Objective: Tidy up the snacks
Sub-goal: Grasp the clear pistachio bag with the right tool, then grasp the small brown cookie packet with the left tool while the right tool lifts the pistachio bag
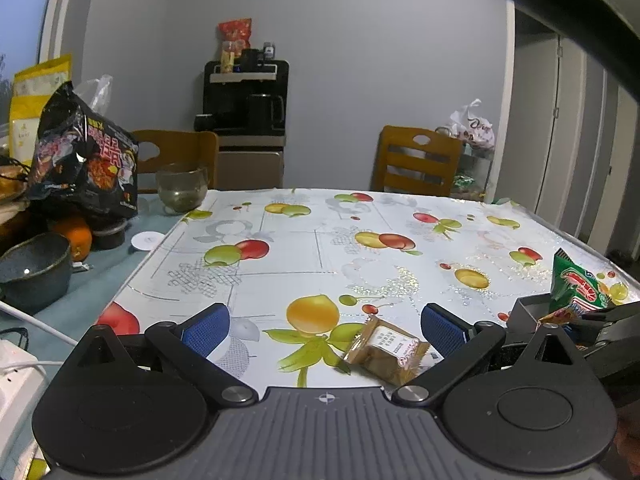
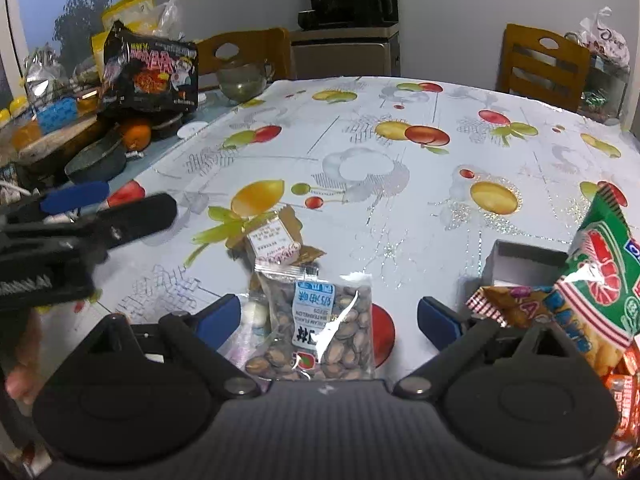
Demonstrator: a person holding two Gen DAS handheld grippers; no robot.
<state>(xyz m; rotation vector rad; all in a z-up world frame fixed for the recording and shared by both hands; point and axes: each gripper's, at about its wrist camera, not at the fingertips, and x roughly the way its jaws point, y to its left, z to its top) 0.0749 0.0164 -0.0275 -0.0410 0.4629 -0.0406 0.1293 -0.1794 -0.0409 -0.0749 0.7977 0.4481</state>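
The left hand-held gripper (image 1: pixel 324 330) hovers over the table (image 1: pixel 400 216) with its blue pads wide apart and nothing between them. A small brown-wrapped snack (image 1: pixel 386 350) lies flat on the fruit-print cloth just inside and ahead of its right finger, not touched by either pad.

The right hand-held gripper (image 2: pixel 328 320) also stands spread apart, empty. A clear packet of seeds (image 2: pixel 320 320) lies on the table between its two fingers, close to the gripper body, with no pad touching it. The brown-wrapped snack sits just beyond that packet, straight ahead.

To the right of the right gripper a grey box (image 2: pixel 520 260) holds a green-and-red snack bag (image 2: pixel 600 264) that stands upright, with an orange packet (image 2: pixel 508 306) leaning at the box's near edge.

Far ahead on the left sit a black noodle bag (image 2: pixel 150 72), an orange (image 2: pixel 136 134) and a dark bowl (image 1: pixel 34 264).
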